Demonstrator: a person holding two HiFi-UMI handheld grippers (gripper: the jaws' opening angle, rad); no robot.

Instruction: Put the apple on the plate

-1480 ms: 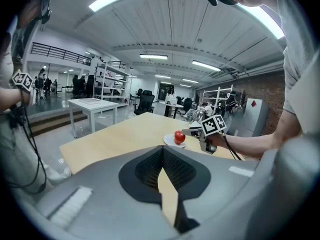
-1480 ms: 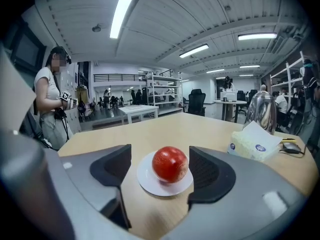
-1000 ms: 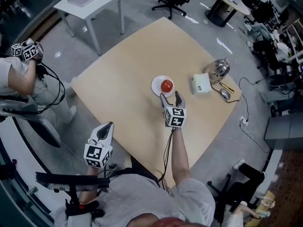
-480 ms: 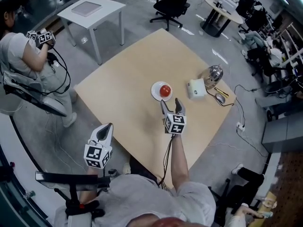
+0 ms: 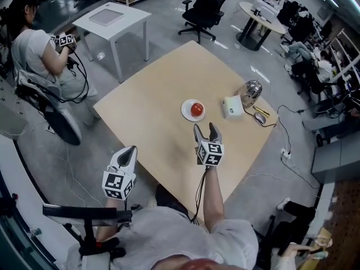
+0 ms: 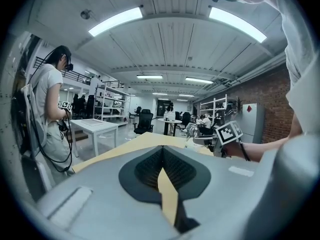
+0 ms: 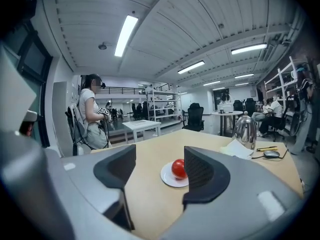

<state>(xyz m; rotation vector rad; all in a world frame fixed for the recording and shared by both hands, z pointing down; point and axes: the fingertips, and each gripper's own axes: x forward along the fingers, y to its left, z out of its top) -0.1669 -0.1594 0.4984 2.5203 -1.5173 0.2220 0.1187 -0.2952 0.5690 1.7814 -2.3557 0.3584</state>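
A red apple rests on a small white plate near the middle of the tan table. My right gripper hovers on the near side of the plate, apart from it, open and empty; its jaws have just been closing a little. In the right gripper view the apple and the plate lie ahead between the fingers, well beyond their tips. My left gripper hangs off the table's near-left edge. Its pads meet at the tips, with nothing held.
A white box, a metal kettle and a mouse sit at the table's right corner. Beyond the table are a white side table and an office chair. A seated person is at far left.
My right gripper has pulled back from the plate toward me, leaving the apple on it. My left gripper has shifted only slightly. The view has tilted up a little.
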